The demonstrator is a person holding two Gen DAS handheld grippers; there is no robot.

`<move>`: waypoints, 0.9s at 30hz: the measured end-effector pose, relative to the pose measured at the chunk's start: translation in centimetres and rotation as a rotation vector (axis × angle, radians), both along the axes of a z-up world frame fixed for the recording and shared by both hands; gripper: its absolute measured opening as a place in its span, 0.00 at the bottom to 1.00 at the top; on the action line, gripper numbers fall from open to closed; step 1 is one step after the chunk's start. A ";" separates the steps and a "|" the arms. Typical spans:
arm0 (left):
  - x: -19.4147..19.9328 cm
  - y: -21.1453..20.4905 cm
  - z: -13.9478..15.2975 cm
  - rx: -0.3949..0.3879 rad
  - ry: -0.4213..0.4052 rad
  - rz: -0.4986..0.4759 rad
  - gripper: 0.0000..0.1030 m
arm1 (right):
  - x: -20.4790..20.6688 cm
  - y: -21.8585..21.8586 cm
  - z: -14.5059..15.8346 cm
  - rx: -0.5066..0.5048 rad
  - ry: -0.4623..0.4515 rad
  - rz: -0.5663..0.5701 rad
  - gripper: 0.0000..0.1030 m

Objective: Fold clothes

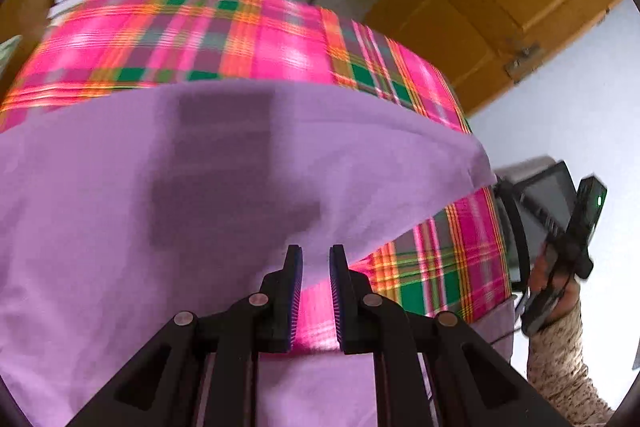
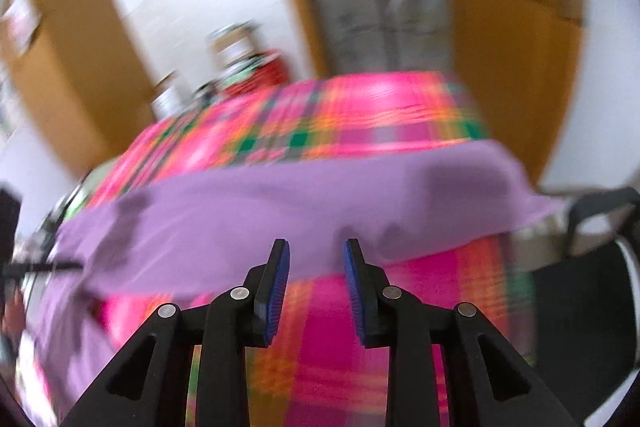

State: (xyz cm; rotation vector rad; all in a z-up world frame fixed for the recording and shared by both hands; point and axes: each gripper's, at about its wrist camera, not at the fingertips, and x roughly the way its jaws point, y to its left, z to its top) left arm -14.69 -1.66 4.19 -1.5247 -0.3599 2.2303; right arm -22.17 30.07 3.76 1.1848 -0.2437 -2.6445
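The purple cloth (image 1: pixel 200 187) lay spread over the plaid-covered table (image 1: pixel 240 39), thin, limp and light. Both the left gripper (image 1: pixel 315 259) and right gripper (image 2: pixel 316 253) hovered parted, empty; near edge corners looked best to pinch.

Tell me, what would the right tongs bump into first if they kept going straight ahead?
Probably the purple cloth: its near edge lies just ahead of the open right tongs. Blur makes depth uncertain.

- The lilac garment (image 1: pixel 120 187) runs off the left wrist view's left and bottom edges.
- The right wrist view is motion-blurred; the plaid cloth (image 2: pixel 360 115) smears.
- Boxes (image 2: pixel 236 43) behind the bench are too blurred to identify.
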 end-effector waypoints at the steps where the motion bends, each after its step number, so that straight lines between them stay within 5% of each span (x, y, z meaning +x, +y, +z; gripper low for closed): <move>1: 0.2 -1.0 0.2 -0.006 0.001 0.019 0.13 | 0.3 -1.7 -0.3 -0.004 -0.009 0.048 0.28; 13: 1.8 -11.6 -3.2 -0.008 -0.071 0.245 0.13 | 1.5 -16.1 -4.0 0.002 -0.117 0.396 0.28; 27: 0.2 -13.6 -4.9 0.082 -0.058 0.250 0.13 | 0.5 -26.1 -5.0 -0.034 -0.159 0.585 0.30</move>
